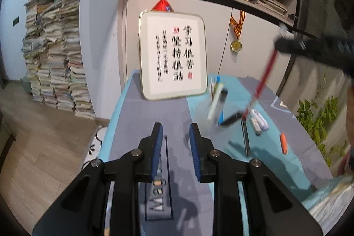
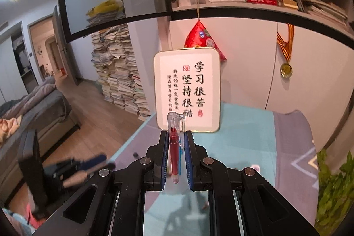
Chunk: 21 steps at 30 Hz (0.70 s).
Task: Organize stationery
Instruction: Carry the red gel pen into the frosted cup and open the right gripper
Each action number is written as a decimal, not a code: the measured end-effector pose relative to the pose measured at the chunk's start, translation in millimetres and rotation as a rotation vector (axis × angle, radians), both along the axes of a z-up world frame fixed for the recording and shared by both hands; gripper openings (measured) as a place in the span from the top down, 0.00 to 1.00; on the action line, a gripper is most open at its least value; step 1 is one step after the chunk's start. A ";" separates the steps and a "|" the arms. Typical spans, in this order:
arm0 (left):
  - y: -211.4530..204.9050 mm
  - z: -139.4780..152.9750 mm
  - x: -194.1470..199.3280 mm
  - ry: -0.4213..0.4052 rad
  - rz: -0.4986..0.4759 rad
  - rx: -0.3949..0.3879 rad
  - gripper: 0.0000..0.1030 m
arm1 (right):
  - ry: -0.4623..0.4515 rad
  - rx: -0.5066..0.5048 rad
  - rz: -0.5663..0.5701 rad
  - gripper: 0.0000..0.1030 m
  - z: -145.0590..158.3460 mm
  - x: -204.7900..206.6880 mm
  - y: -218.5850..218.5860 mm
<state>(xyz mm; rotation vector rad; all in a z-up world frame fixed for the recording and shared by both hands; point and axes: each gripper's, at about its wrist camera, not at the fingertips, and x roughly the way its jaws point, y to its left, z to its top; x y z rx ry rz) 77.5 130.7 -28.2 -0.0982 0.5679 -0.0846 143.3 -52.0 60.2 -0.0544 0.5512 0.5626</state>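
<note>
My right gripper (image 2: 176, 136) is shut on a red pen (image 2: 174, 147) with a clear cap, held upright above the desk. In the left wrist view that gripper (image 1: 281, 45) is high at the right with the red pen (image 1: 264, 79) hanging from it. Below the pen stands a clear pen cup (image 1: 218, 101), blurred, with several pens in it. My left gripper (image 1: 176, 136) is open and empty over the grey desk mat (image 1: 150, 116). Two white correction tapes (image 1: 257, 121), a dark pen (image 1: 245, 136) and an orange eraser (image 1: 283, 143) lie on the teal mat.
A framed calligraphy board (image 1: 172, 54) leans against the cabinet at the desk's back. A medal (image 1: 236, 45) and a red pouch (image 1: 162, 4) hang above. A plant (image 1: 318, 118) stands at the right edge. Stacks of books (image 1: 55, 54) stand on the floor left.
</note>
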 end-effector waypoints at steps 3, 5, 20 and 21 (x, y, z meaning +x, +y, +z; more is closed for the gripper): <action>-0.2 -8.6 0.4 0.020 -0.012 0.007 0.78 | -0.002 -0.008 0.001 0.86 -0.1 7.2 10.4; -0.2 -10.7 2.1 0.025 -0.017 0.007 0.78 | -0.004 -0.027 -0.007 0.86 -4.0 11.0 16.3; -4.0 -22.3 15.4 0.062 -0.068 -0.006 0.78 | 0.076 -0.126 -0.019 0.86 -42.0 33.9 31.0; -4.8 -22.8 16.1 0.065 -0.070 -0.004 0.78 | 0.084 -0.128 -0.018 0.86 -44.3 34.8 31.4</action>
